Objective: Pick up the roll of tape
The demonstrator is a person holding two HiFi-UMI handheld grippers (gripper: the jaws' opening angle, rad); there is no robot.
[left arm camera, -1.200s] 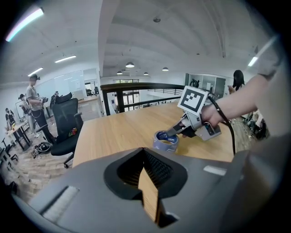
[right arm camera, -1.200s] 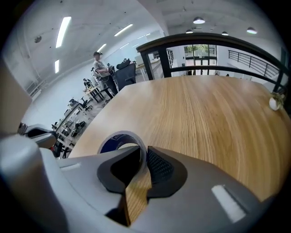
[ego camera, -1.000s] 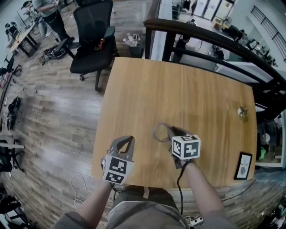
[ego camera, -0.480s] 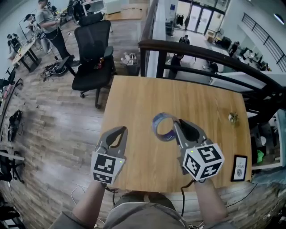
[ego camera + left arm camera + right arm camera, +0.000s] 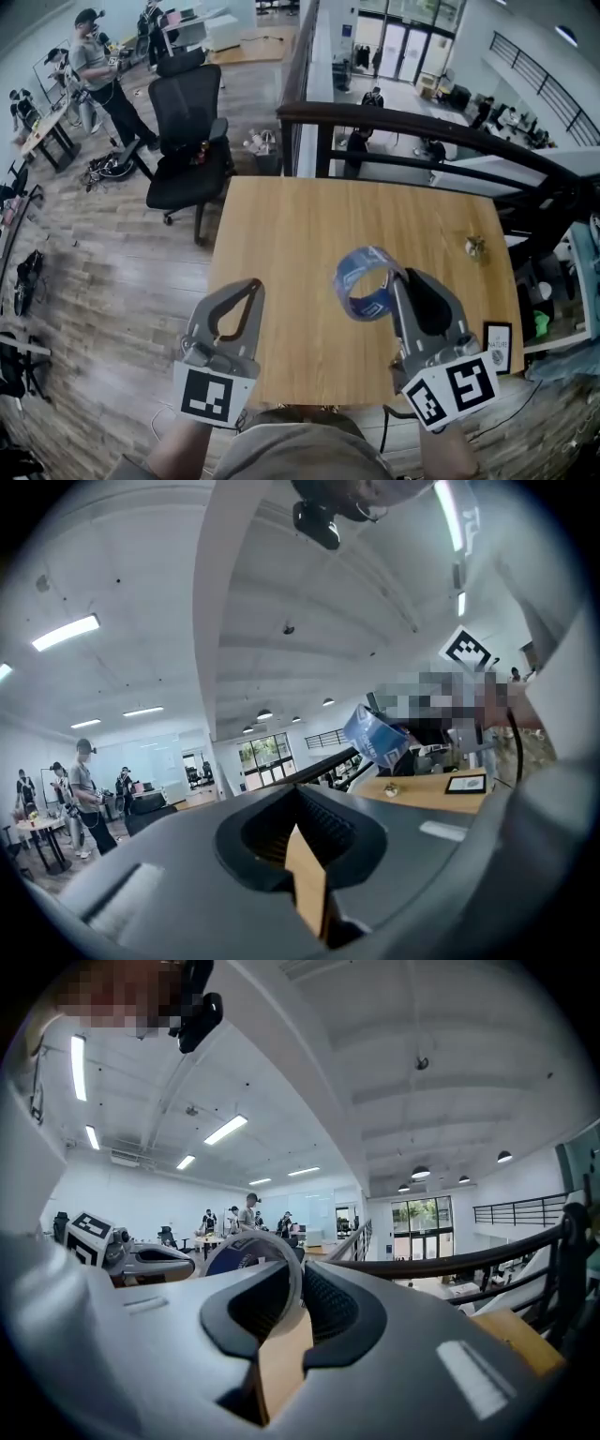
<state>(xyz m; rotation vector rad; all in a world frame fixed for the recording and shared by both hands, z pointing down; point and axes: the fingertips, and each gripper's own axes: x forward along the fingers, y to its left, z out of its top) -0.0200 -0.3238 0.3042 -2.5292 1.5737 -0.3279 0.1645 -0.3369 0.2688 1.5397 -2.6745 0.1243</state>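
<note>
The roll of tape (image 5: 366,283), a blue ring with a pale inner side, hangs high above the wooden table (image 5: 300,244), pinched by its rim in my right gripper (image 5: 394,279). In the right gripper view the roll (image 5: 251,1252) stands upright between the closed jaws. The left gripper view shows the roll (image 5: 377,737) off to the right, held aloft. My left gripper (image 5: 251,287) is raised at the left, its jaws together with nothing between them, well apart from the roll.
A small picture frame (image 5: 497,346) lies at the table's right front corner and a small ornament (image 5: 474,246) near its right edge. A black office chair (image 5: 187,141) stands beyond the far left corner; a dark railing (image 5: 422,127) runs behind the table. People stand far off at the left.
Both grippers have risen well above the table. The tape roll has come up off the tabletop in the right gripper and now hangs in the air.
</note>
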